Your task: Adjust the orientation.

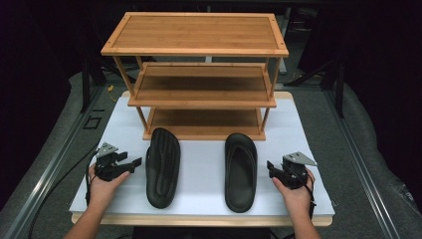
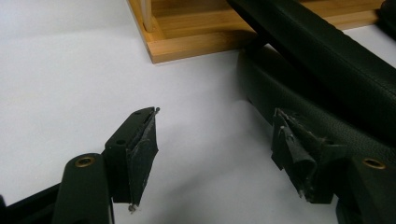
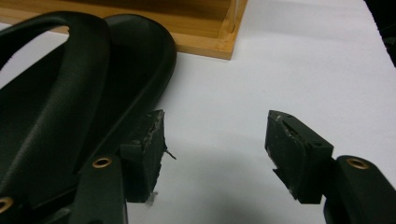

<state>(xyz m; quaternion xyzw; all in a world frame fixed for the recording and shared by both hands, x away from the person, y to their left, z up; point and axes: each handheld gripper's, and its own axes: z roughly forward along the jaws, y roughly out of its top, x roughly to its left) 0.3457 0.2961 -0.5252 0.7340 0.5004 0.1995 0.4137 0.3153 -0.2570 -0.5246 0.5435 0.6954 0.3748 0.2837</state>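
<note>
Two black slide sandals lie side by side on the white table top [image 1: 199, 164], toes toward a bamboo shelf rack [image 1: 199, 74]. The left sandal [image 1: 162, 167] is just right of my left gripper [image 1: 133, 164], whose jaws stand open and point at its side. In the left gripper view the left gripper [image 2: 215, 154] has bare table between its pads, and the left sandal [image 2: 327, 70] runs beside the right-hand jaw. My right gripper [image 1: 271, 169] is open beside the right sandal [image 1: 241, 172]. In the right gripper view the right gripper [image 3: 217, 154] holds nothing; the right sandal [image 3: 70, 93] lies by its left-hand jaw.
The rack has three wooden tiers; its lowest tier [image 1: 204, 124] sits on the table just behind the sandals' toes. The rack's base corner [image 2: 196, 44] is in the left gripper view and the rack's other corner [image 3: 205, 44] in the right one. The table's front edge [image 1: 199, 218] is near the hands.
</note>
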